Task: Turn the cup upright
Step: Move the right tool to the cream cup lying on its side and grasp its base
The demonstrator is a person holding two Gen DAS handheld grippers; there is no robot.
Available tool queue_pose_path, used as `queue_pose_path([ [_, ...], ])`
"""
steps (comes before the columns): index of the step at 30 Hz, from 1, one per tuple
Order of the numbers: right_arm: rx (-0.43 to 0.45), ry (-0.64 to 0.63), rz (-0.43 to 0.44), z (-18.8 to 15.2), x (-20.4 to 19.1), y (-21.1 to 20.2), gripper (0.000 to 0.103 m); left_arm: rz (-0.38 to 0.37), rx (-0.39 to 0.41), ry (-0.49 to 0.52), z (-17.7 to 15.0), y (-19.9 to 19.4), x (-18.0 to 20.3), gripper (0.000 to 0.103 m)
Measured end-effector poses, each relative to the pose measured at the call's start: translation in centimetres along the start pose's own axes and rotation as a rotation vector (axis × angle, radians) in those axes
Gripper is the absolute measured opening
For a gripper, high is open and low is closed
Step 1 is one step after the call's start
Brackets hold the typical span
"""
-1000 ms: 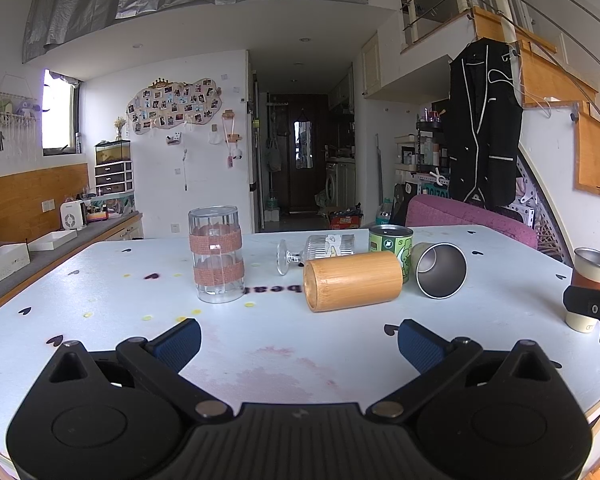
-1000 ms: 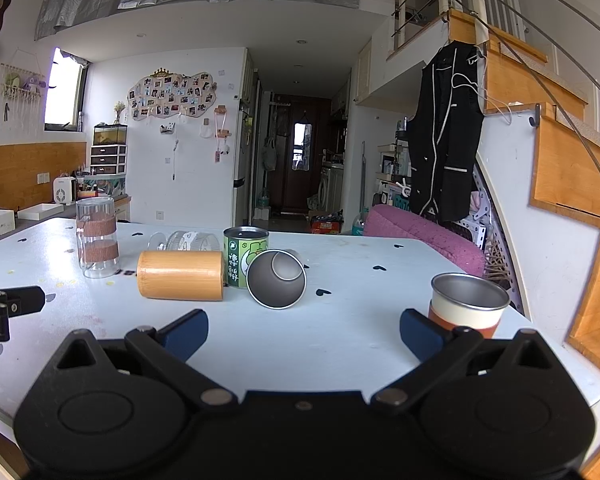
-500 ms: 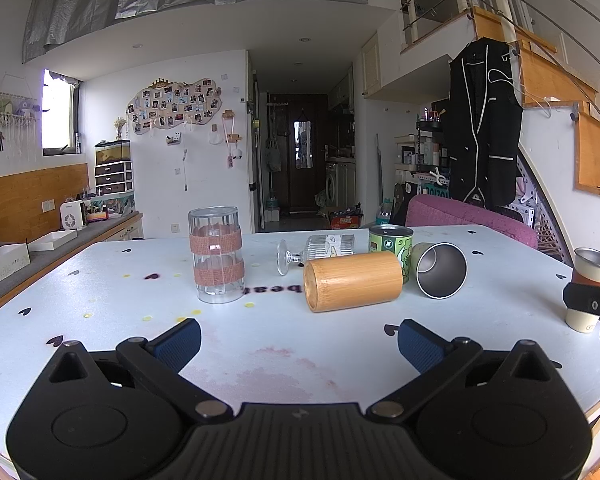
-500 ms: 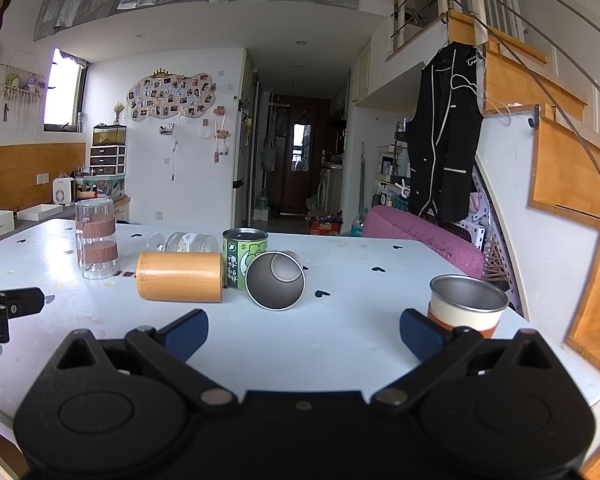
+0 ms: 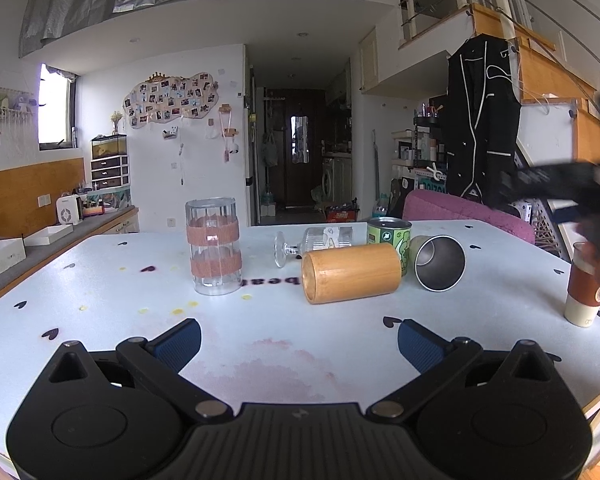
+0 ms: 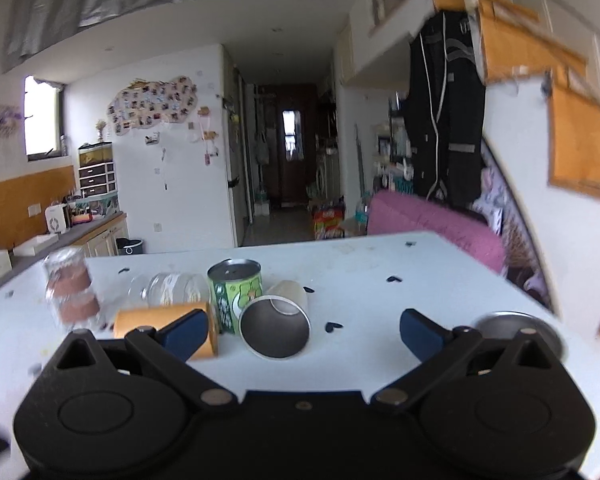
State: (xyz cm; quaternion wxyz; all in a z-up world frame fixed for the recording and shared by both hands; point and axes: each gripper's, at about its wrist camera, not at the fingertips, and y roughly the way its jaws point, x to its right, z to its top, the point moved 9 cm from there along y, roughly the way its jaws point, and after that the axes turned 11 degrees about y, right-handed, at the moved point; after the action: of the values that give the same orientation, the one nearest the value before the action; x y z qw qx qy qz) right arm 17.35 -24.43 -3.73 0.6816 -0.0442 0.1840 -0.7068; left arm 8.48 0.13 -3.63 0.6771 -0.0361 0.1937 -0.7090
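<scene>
A steel-lined cup (image 5: pixel 439 263) (image 6: pixel 277 329) lies on its side on the white table, its mouth facing me. A bamboo cup (image 5: pixel 350 273) (image 6: pixel 162 328) lies on its side to its left. A stemmed glass (image 5: pixel 316 242) (image 6: pixel 168 289) lies on its side behind them. My left gripper (image 5: pixel 299 344) is open and empty, low over the table's near part. My right gripper (image 6: pixel 300 332) is open and empty, raised above the table in front of the steel-lined cup; it shows blurred at the right edge of the left wrist view (image 5: pixel 572 196).
A green tin (image 5: pixel 389 236) (image 6: pixel 236 288) stands upright behind the lying cups. A ribbed glass with pink bands (image 5: pixel 214 256) (image 6: pixel 70 288) stands at the left. An upright brown-banded cup (image 5: pixel 584 288) (image 6: pixel 516 330) stands at the table's (image 5: pixel 300 320) right edge. A pink sofa (image 6: pixel 432 220) lies beyond.
My right gripper has risen and moved forward toward the lying steel-lined cup; its view is now blurred and looks down more. My left gripper has not moved.
</scene>
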Motion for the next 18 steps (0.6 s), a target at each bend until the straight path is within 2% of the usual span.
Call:
queue_pose_path([
  [5,-0.104,0.089,0.006,2.0,-0.7,6.6,0.103,0.005,-0.01,-0.007,-0.5,-0.1,-0.5,0.103],
  [8,-0.174,0.126,-0.007,2.1,-1.3,10.4,0.103,0.014,-0.018,-0.014,-0.9,-0.1,-1.3,0.103],
  [14,-0.303,0.139,-0.082,0.5,-2.0,17.6,0.099,0.047,-0.038,-0.033,-1.7,0.1,-3.2,0.103],
  [18,-0.37,0.121,-0.121,-0.6,-1.8,20.2,0.096,0.057,-0.05,-0.048,-2.2,0.1,-3.9,0.103],
])
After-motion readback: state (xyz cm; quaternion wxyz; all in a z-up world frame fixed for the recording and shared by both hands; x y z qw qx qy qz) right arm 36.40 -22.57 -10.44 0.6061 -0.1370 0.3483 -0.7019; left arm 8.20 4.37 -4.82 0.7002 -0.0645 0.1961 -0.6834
